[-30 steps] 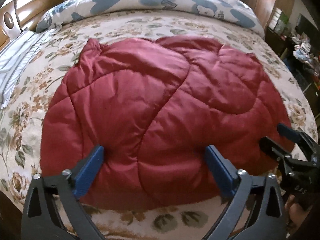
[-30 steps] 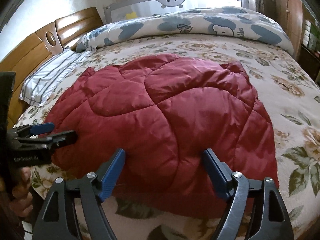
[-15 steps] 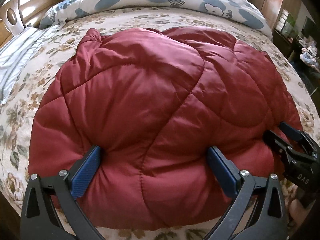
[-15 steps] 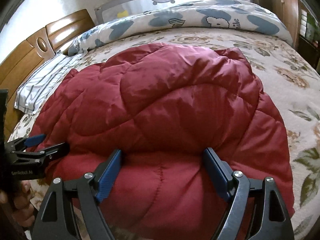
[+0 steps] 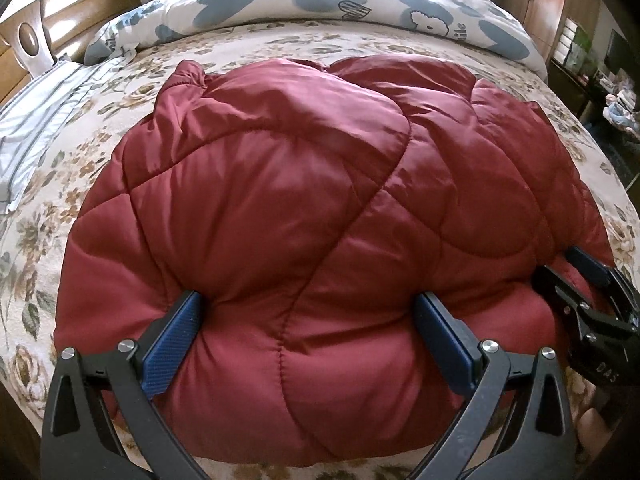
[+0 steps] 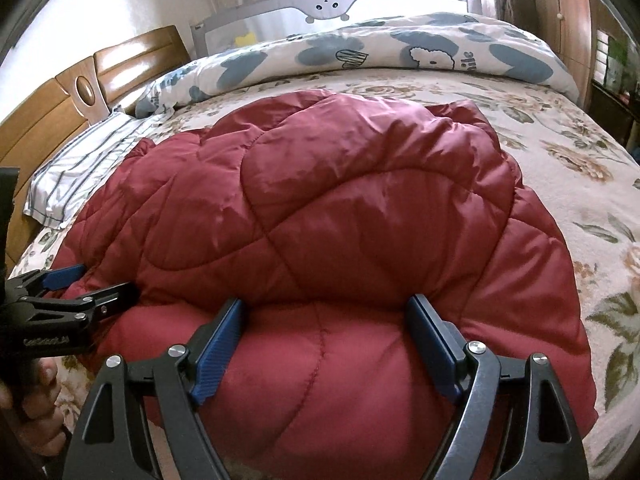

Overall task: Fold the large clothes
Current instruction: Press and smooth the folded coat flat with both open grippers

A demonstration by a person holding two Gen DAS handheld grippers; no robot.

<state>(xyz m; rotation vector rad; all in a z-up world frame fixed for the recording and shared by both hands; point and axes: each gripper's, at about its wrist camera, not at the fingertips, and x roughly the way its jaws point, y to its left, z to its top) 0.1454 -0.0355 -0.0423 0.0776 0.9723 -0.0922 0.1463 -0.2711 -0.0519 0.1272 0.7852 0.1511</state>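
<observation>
A dark red quilted puffer jacket (image 5: 320, 208) lies spread on the floral bed; it also shows in the right wrist view (image 6: 360, 220). My left gripper (image 5: 308, 312) is open, its blue pads pressed into the near hem on either side of a bulge of fabric. My right gripper (image 6: 328, 312) is open and stands the same way on the near hem further right. The right gripper shows at the right edge of the left wrist view (image 5: 576, 280), and the left gripper at the left edge of the right wrist view (image 6: 80, 284).
The floral bedspread (image 5: 100, 160) surrounds the jacket. A white and blue printed duvet (image 5: 360, 4) lies rolled along the far side. A striped pillow (image 6: 80, 160) and wooden headboard (image 6: 80, 80) are at the left. Wooden cupboards (image 5: 560, 12) stand at the right.
Both grippers have moved forward onto the jacket's near hem, which has bunched up between the open pads. The jacket now fills more of both views.
</observation>
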